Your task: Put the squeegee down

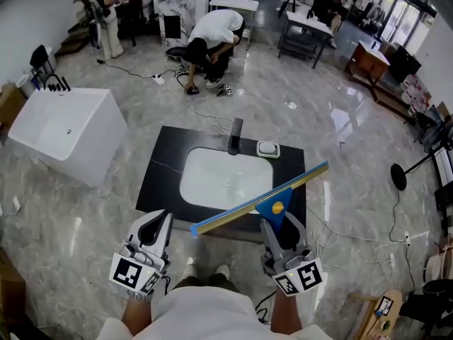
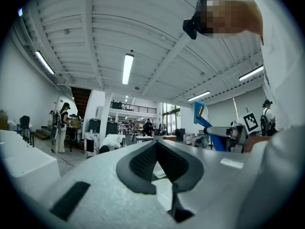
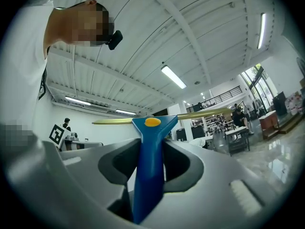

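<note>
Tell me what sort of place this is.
Probably a large workshop or test hall: a black sink counter and a white bathtub stand free on the polished floor, work tables beyond, strip lights on a high ceiling.

I see a bright, evenly lit hall. Ceiling strip lights (image 2: 127, 68) and tall windows (image 3: 256, 78) supply the light. The polished floor (image 1: 340, 119) carries white patches of glare, and shadows are faint. Both gripper views bulge like a fisheye, with black rounded corners. Close to the lens, the squeegee (image 3: 148, 175) handle looks soft.
</note>
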Tool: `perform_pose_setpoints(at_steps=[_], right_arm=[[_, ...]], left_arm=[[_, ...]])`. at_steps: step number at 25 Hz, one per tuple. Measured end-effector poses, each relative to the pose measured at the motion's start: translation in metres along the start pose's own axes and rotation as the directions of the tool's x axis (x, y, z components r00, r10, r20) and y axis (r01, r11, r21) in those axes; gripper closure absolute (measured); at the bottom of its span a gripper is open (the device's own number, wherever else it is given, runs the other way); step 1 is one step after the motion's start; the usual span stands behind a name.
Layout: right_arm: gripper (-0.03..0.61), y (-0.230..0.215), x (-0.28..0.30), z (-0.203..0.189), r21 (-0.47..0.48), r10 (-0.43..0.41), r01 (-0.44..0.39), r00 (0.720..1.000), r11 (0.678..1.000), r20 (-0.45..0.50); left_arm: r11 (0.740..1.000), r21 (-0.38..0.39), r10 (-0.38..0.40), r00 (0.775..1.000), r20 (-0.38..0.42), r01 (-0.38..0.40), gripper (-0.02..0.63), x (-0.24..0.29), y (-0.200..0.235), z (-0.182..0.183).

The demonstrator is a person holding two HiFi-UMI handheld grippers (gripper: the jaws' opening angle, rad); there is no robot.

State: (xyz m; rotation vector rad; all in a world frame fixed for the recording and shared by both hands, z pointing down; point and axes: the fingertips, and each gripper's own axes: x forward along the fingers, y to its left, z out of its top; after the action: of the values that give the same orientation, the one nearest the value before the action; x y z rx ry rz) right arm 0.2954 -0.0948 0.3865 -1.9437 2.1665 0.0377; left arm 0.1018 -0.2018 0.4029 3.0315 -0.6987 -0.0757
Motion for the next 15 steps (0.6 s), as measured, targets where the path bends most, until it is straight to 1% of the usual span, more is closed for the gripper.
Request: perform_pose_setpoints(at_steps=[8,15], right_arm=[[0.430,0.002,0.023,-0.011,0.012,0.070,-0.069,0.997,0.998,-0.018],[0.430,0.002,0.033,-0.016,0.011,0.085,-0.084,0.995,0.996,-0.045]], left_arm=[[0.999,-0.007,0.051,0.999,-0.005,-0.051,0.611,-0.001,0.011,-0.008],[0.998,-0.011,0.065,0.998,-0.015,-0.065,0.611,0.002,0.018,-0.009]])
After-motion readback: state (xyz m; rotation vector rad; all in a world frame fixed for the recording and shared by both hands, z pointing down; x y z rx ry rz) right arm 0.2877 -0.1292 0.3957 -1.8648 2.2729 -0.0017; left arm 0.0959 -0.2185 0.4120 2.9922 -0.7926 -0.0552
